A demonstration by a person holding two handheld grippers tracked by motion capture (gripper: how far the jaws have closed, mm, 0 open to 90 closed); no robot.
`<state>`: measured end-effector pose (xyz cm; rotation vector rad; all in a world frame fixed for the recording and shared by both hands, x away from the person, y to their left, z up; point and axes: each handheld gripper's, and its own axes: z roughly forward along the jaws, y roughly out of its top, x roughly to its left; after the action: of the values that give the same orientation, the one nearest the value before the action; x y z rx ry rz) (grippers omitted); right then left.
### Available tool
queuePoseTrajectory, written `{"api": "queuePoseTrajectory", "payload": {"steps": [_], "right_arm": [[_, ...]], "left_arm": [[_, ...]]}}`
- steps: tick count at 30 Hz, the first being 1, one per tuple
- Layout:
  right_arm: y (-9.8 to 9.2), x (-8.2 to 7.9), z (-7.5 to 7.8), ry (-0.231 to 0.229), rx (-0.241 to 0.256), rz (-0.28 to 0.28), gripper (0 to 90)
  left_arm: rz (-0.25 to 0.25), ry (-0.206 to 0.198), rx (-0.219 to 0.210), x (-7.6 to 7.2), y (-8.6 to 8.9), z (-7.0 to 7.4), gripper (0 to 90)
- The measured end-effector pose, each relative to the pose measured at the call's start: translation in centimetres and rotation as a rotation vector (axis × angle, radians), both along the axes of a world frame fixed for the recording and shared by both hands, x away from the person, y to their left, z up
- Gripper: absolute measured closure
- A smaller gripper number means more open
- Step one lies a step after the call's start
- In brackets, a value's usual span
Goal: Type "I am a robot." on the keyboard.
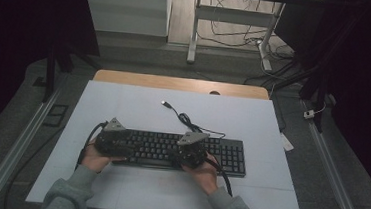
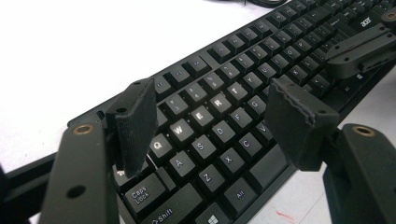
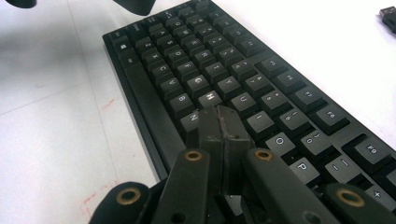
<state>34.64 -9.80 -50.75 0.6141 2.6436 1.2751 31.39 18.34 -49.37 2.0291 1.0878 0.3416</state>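
High view: a black keyboard (image 1: 184, 153) lies across the near middle of the white table (image 1: 123, 104), its cable (image 1: 185, 118) trailing toward the far edge. Left gripper (image 1: 113, 141) hovers over the keyboard's left end with jaws spread wide above the Q-W-E-R keys. Right gripper (image 3: 223, 122), jaws pressed together, tips down by the J key (image 3: 219, 114).

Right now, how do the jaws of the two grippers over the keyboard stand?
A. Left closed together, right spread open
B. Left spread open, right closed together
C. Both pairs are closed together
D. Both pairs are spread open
B. In its own view the left gripper has its jaws wide apart above the keyboard, while the right gripper has its jaws pressed together, tip near the H key.
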Motion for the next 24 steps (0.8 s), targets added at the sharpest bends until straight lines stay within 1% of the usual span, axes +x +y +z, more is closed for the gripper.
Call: {"api": "queuePoseTrajectory", "payload": {"steps": [4, 10, 12, 17, 21, 24], "right_arm": [[0.1, 0.17, -0.26, 0.003, -0.011, -0.009, 89.4], [0.29, 0.3, -0.45, 0.01, -0.003, -0.011, 89.3], [0.37, 0.33, -0.48, 0.009, -0.008, -0.01, 89.3], [0.63, 0.36, -0.67, 0.011, -0.011, -0.006, 89.4], [0.81, 0.34, -0.79, 0.011, -0.024, -0.002, 89.4], [0.99, 0.33, -0.9, 0.011, -0.021, 0.005, 89.3]], "left_arm": [[0.001, 0.001, 0.0, 0.0, 0.02, 0.0, 34.3], [-0.001, 0.001, 0.005, 0.01, 0.0, -0.02, 34.2], [-0.002, 0.001, 0.005, 0.0, -0.03, -0.03, 34.2], [-0.001, -0.001, 0.004, 0.01, 0.02, -0.03, 34.3], [-0.003, -0.002, 0.006, 0.0, 0.02, -0.03, 34.2], [-0.004, -0.001, 0.007, 0.0, 0.02, -0.03, 34.2]]}}
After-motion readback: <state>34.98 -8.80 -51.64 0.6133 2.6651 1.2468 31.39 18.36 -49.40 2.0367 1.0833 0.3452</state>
